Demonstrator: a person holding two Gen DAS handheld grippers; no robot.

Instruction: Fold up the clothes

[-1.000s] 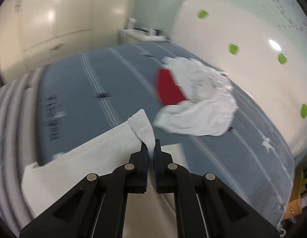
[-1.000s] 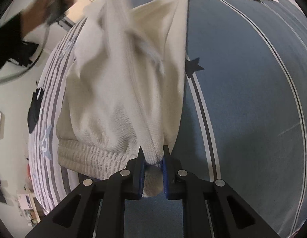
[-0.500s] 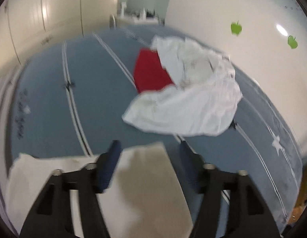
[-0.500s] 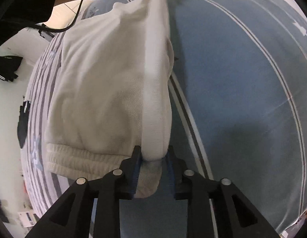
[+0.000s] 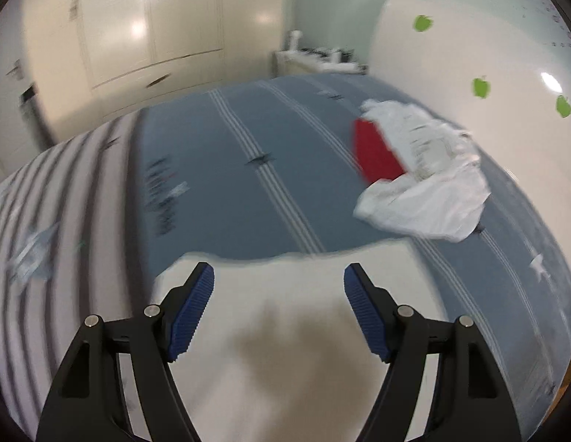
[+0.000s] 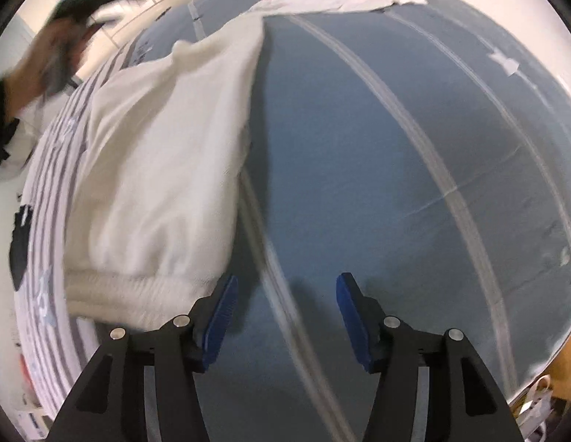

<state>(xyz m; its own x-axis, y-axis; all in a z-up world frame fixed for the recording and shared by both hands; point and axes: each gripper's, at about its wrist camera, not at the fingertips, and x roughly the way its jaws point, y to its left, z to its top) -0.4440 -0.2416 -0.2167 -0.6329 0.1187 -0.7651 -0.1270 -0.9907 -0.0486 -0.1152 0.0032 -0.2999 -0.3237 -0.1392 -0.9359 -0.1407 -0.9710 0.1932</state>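
Cream garment free of both opening grippers

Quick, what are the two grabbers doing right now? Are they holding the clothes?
Left gripper: opening, holding nothing; the cream garment lies below it.
Right gripper: opening, holding nothing; the garment lies beside it on the bed.

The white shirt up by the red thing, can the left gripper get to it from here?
Probably yes: only bare blue bedspread lies between the opening, empty left gripper and the white shirt.
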